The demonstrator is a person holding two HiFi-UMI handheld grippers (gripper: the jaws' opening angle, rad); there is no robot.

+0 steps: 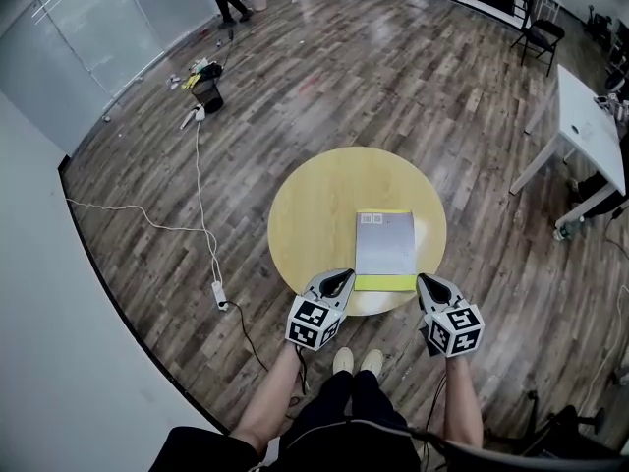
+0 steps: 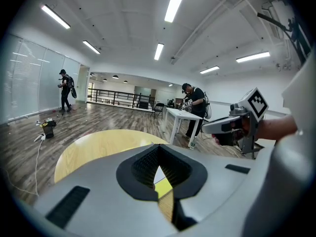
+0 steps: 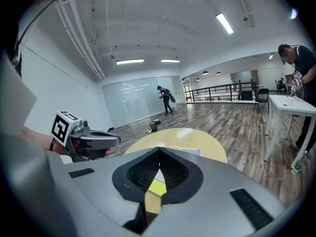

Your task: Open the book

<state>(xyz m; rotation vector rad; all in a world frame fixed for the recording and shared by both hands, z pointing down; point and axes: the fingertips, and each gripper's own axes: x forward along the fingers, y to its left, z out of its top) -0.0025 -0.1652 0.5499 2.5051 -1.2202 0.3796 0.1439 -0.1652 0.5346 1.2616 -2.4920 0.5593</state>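
The book (image 1: pixel 384 246) lies closed on the round table (image 1: pixel 310 205), its yellow edge toward the person. The left gripper (image 1: pixel 344 277) and right gripper (image 1: pixel 427 283) hang by the table's near rim, each claw pressed together on nothing. With the tips together, one could shove the book across the smooth top instead of lifting the cover, or catch pages too.

No legible text anywhere; print on book (image 1: pixel 384 247) cover too small.
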